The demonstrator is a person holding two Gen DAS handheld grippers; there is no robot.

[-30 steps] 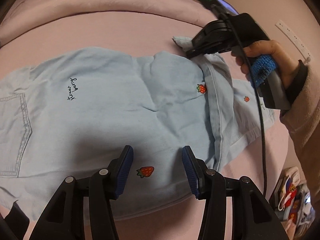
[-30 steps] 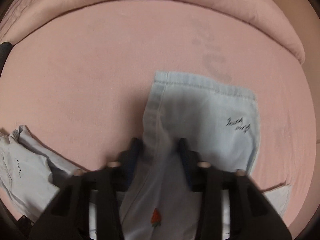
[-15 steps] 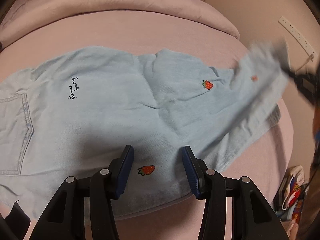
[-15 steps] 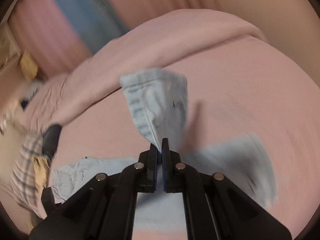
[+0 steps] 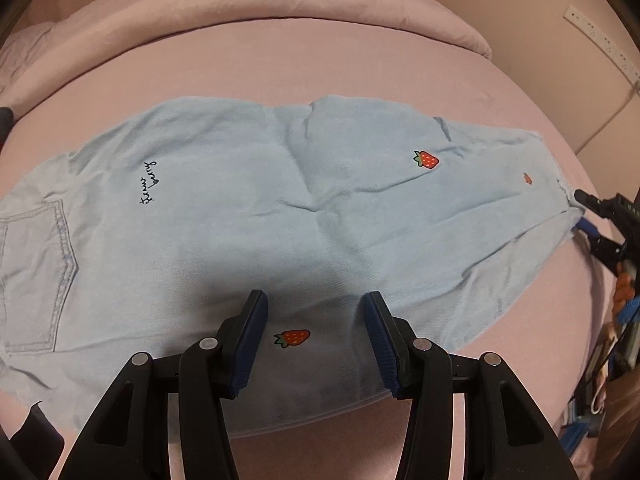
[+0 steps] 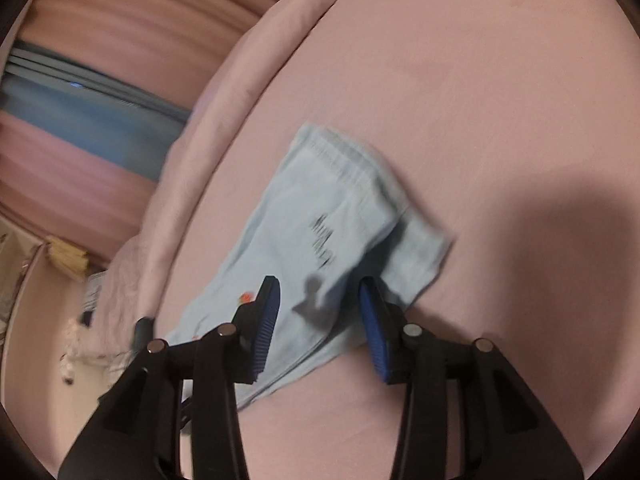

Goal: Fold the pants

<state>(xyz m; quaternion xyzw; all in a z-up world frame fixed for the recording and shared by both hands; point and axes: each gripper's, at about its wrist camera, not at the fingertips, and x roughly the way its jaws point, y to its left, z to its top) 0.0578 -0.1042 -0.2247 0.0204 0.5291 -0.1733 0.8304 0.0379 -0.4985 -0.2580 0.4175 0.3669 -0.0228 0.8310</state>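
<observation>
Right wrist: right tongs [image 6: 318, 316] now gape, pants [image 6: 320, 240] released.

Two close views from my own fingers, both looking over the same pink bed.

My left gripper [image 5: 315, 320] camera sits low at the bed's near edge, facing across the pale blue pants [image 5: 280, 216] toward the rolled duvet [image 5: 280, 4]. My right gripper [image 6: 320, 312] camera, tilted and blurred, looks lengthwise along the pants [image 6: 320, 240] from their end; both views share pants and bed [image 6: 480, 100].
</observation>
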